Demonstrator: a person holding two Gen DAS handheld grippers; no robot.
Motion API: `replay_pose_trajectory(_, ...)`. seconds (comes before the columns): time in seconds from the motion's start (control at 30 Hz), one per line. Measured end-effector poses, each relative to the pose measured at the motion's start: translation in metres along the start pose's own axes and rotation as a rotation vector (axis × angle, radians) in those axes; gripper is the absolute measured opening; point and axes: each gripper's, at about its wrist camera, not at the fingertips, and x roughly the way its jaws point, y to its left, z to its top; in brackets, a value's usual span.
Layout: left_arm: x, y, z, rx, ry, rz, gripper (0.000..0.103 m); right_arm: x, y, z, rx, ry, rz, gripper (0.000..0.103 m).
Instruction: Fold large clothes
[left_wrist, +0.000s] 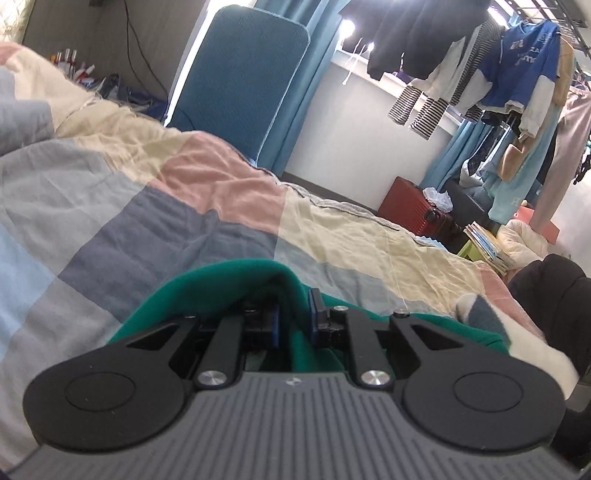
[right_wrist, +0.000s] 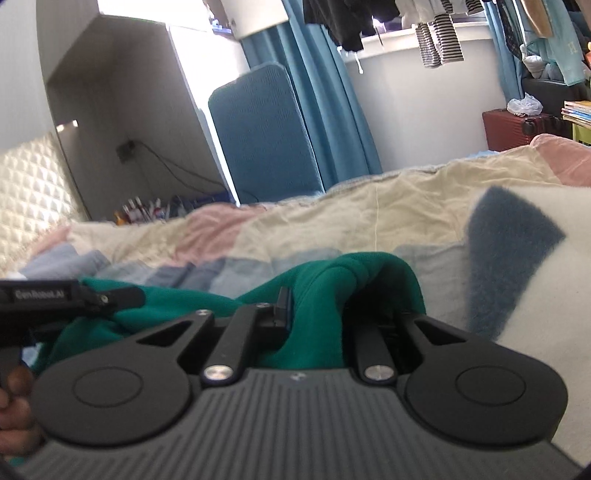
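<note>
A dark green garment (left_wrist: 236, 280) lies bunched low over the patchwork quilt (left_wrist: 207, 177) of a bed. My left gripper (left_wrist: 294, 317) is shut on a fold of this green cloth, which stands up between its blue pads and drapes over the left finger. In the right wrist view the same green garment (right_wrist: 332, 288) humps up between the fingers of my right gripper (right_wrist: 317, 314), which is shut on it; the cloth hides the right finger. The left gripper's body (right_wrist: 55, 297) shows at the left edge, with a hand (right_wrist: 14, 406) below it.
A white and grey-blue fleece piece (right_wrist: 509, 266) lies on the quilt to the right. A blue upholstered panel (left_wrist: 240, 85) and blue curtains stand behind the bed. Clothes hang on a rail (left_wrist: 517, 66) at the right, above a red suitcase (left_wrist: 410, 206) and a book stack (left_wrist: 487, 243).
</note>
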Motion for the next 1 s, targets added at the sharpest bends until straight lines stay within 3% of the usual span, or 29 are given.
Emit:
replay_pose_trajectory(0.17, -0.01, -0.007, 0.002, 0.017, 0.003, -0.003, 0.018, 0.008, -0.007, 0.001, 0.005, 0.024, -0.006, 0.016)
replay_pose_trajectory(0.23, -0.019, -0.012, 0.002, 0.038, -0.002, -0.001, 0.025, 0.004, -0.005, 0.001, -0.001, 0.02, -0.008, 0.016)
replay_pose_trajectory(0.27, -0.024, -0.016, 0.003, 0.055, 0.004, 0.002, 0.034, 0.001, -0.004, 0.002, -0.005, 0.015, -0.007, 0.016)
replay_pose_trajectory(0.3, -0.03, -0.018, 0.003, 0.071, 0.005, 0.005, 0.05, -0.003, -0.002, 0.002, -0.009, 0.012, -0.003, 0.017)
replay_pose_trajectory(0.33, -0.038, -0.022, 0.003, 0.084, 0.005, 0.001, 0.058, -0.009, 0.0, 0.004, -0.008, 0.013, -0.004, 0.021)
replay_pose_trajectory(0.37, -0.045, -0.026, 0.003, 0.098, 0.009, 0.0, 0.067, -0.015, 0.002, 0.005, -0.007, 0.008, -0.008, 0.031)
replay_pose_trajectory(0.4, -0.054, -0.029, 0.002, 0.113, 0.004, 0.003, 0.067, -0.022, 0.004, 0.005, -0.013, -0.002, -0.014, 0.037)
replay_pose_trajectory(0.43, -0.066, -0.033, 0.0, 0.132, -0.008, 0.011, 0.067, -0.031, 0.006, 0.005, -0.02, -0.009, -0.007, 0.052)
replay_pose_trajectory(0.47, -0.075, -0.037, -0.002, 0.148, -0.016, 0.023, 0.067, -0.04, 0.008, 0.005, -0.027, -0.011, 0.005, 0.06)
replay_pose_trajectory(0.77, -0.216, -0.061, -0.038, 0.155, -0.06, 0.053, 0.067, -0.166, 0.038, 0.0, -0.12, -0.077, 0.037, 0.06)
replay_pose_trajectory(1.0, -0.342, -0.061, -0.093, 0.068, 0.02, 0.07, 0.067, -0.286, 0.072, -0.027, -0.157, -0.024, 0.043, 0.06)
